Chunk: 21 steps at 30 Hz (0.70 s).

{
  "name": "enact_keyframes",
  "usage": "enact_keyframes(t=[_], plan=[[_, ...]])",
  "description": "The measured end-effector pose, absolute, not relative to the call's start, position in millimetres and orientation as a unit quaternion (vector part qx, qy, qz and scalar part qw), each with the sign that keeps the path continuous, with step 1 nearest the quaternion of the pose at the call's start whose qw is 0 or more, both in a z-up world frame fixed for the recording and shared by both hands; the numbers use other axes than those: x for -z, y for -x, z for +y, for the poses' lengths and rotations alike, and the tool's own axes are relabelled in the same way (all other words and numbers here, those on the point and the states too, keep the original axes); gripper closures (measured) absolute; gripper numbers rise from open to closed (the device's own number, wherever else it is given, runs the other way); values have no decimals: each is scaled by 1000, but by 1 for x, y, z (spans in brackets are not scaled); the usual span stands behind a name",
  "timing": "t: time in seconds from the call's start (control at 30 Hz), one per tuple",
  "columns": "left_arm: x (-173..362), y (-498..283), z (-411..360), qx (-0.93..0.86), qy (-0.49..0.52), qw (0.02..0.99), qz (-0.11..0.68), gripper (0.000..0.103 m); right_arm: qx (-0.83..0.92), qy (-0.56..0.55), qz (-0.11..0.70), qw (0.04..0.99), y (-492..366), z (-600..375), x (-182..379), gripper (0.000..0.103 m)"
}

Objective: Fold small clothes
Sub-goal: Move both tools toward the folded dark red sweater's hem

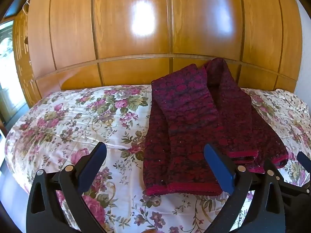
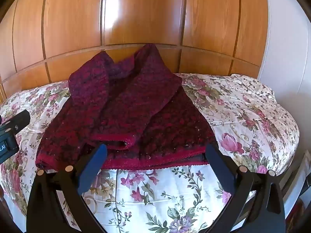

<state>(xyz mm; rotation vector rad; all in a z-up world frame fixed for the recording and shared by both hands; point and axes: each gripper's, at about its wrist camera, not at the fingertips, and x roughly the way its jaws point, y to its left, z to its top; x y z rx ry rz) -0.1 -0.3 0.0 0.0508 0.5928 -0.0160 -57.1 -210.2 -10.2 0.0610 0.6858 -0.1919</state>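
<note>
A dark red knitted cardigan [image 1: 194, 120] lies flat on a floral bedspread [image 1: 77, 120], both sleeves folded in over its body and the red-trimmed hem toward me. My left gripper [image 1: 155, 155] hovers open just above the hem's left part, nothing between its blue pads. In the right wrist view the cardigan [image 2: 126, 112] fills the middle, and my right gripper [image 2: 155, 153] stands open over the hem's right part, holding nothing. A black part of the left gripper [image 2: 17, 120] shows at that view's left edge.
A wooden wardrobe [image 1: 136, 29] rises directly behind the bed. The bedspread [image 2: 243, 106] runs on to the right toward a white wall [image 2: 287, 48]. A bright window [image 1: 5, 58] is at the far left. The bed's near edge lies under both grippers.
</note>
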Motion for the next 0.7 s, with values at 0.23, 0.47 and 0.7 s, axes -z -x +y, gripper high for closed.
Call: enact_keyframes(t=[0.23, 0.47, 0.7], plan=[[6, 7, 0, 8, -27, 955, 294, 3, 97, -32, 337, 936, 56, -210, 7, 2], [12, 6, -6, 8, -28, 953, 300, 3, 94, -31, 335, 937, 58, -208, 23, 2], [11, 2, -5, 8, -26, 952, 304, 3, 95, -32, 340, 935, 55, -211, 16, 2]])
